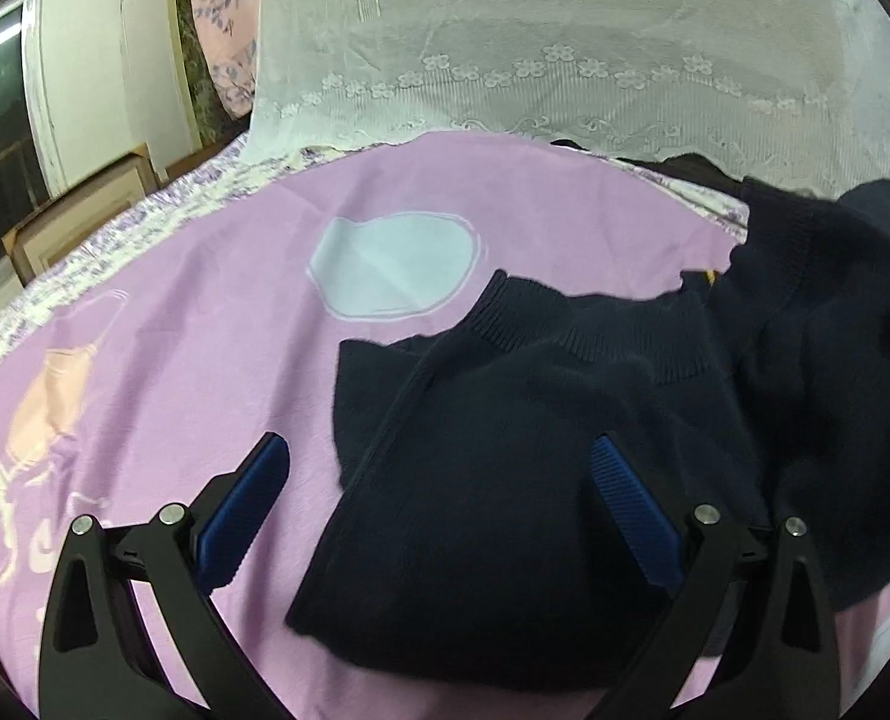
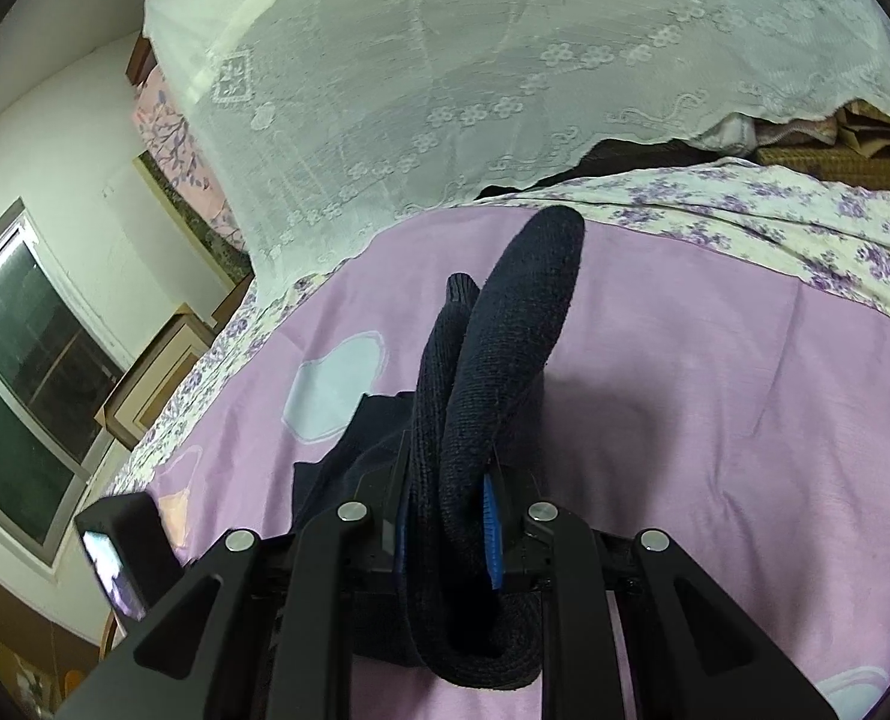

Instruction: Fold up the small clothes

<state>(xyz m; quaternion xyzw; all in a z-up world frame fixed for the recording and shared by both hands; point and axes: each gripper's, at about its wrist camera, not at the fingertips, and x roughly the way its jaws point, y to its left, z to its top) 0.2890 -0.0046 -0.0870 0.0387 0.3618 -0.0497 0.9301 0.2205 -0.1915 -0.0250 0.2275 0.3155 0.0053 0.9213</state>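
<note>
The fingers (image 1: 270, 474) of the left gripper (image 1: 438, 468) were spread wide open, hovering empty over a dark navy sweater (image 1: 535, 420) that lay crumpled on the pink bedsheet (image 1: 204, 312). In the right view, the right gripper (image 2: 445, 516) was clamped tight on a thick fold of that sweater (image 2: 505, 348), which stuck up above the bedsheet (image 2: 715, 390) in front of a lace curtain (image 2: 445, 90).

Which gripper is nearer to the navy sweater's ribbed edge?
Right. The right gripper is clamped on a fold of the navy sweater, ribbed edge sticking out past its fingers. The left gripper hangs open above the sweater's body, touching nothing.
</note>
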